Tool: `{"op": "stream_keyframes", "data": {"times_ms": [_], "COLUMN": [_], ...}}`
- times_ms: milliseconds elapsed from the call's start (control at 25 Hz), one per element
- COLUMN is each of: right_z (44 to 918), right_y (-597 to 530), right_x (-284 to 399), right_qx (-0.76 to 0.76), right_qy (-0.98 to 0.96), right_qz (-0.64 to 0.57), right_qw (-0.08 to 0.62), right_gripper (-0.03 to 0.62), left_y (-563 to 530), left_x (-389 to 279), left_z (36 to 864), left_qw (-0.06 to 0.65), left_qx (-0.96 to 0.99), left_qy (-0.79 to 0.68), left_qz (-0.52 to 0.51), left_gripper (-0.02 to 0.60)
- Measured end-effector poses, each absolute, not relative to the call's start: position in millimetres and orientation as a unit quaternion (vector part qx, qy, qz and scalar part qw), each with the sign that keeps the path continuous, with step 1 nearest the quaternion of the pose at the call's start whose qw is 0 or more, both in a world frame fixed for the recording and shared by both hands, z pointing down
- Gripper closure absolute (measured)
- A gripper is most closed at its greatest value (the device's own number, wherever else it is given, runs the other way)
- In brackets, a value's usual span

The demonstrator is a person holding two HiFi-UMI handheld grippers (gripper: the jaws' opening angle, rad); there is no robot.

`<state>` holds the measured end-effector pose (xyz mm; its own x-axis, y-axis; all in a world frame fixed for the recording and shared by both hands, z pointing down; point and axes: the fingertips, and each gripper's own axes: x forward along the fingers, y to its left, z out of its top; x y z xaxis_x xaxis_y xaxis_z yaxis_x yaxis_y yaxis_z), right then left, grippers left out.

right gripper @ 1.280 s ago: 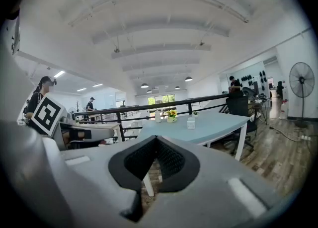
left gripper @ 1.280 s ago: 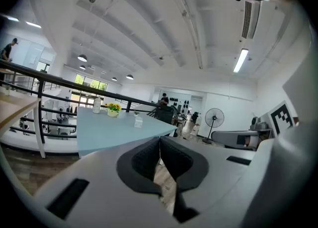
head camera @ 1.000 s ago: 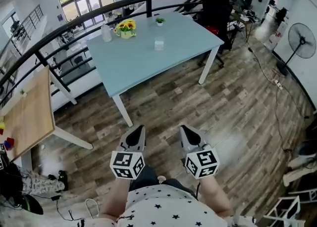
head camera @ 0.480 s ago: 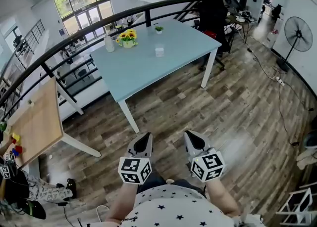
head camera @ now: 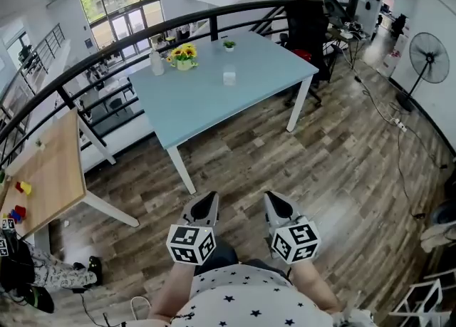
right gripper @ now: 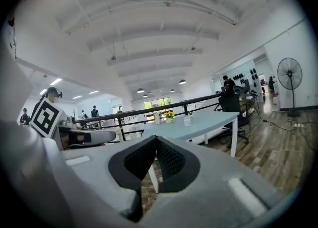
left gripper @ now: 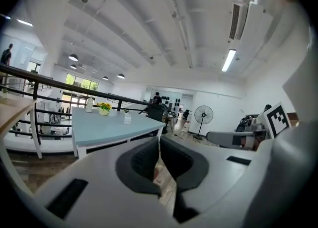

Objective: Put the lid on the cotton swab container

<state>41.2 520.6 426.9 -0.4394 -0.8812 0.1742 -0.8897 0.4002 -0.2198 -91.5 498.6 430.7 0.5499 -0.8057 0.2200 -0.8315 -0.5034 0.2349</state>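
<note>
Blue is the table (head camera: 214, 97) that stands well ahead of us on the wooden floor (head camera: 342, 169). On it we see the small clear cotton swab container (head camera: 229, 75), toward the far side of the top, apart from the sunflower pot (head camera: 183, 53) and the white bottle (head camera: 156, 63). It is too small for us to tell if it is covered. We hold both grippers low, close to our body and well apart from the table. The left gripper (head camera: 205, 201) has its jaws pressed together with nothing between them. The right gripper (head camera: 273, 201) is clenched and empty in the same way. They are side by side, not touching.
</note>
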Motion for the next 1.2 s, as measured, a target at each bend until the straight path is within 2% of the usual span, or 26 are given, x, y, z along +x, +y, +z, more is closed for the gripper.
{"op": "stream_keyframes", "data": {"times_ms": [160, 440, 720, 880, 1200], "right_z": [426.5, 438.2, 447.2, 452.0, 449.5], "right_y": [511.1, 488.1, 444.7, 406.0, 301.7], "right_x": [37.5, 37.7, 35.5, 38.3, 45.4], "right_qx": [0.529, 0.528, 0.512, 0.507, 0.516], "right_qy": [-0.835, -0.833, -0.840, -0.842, -0.836], "right_qz": [0.151, 0.162, 0.172, 0.177, 0.179], "right_qw": [0.016, 0.029, 0.050, 0.052, 0.047], "right_gripper": [0.585, 0.557, 0.450, 0.398, 0.382], "left_y": [488.7, 469.1, 427.2, 388.3, 287.3], "left_x": [-96.7, -98.7, -104.8, -102.8, -102.9], "left_z": [429.6, 440.5, 447.8, 452.8, 459.7], "left_qw": [0.166, 0.167, 0.169, 0.155, 0.145], "left_qx": [0.864, 0.861, 0.854, 0.854, 0.855], "left_qy": [-0.473, -0.476, -0.488, -0.489, -0.486], "left_qz": [0.043, 0.060, 0.065, 0.083, 0.105], "left_gripper": [0.567, 0.479, 0.381, 0.348, 0.327]}}
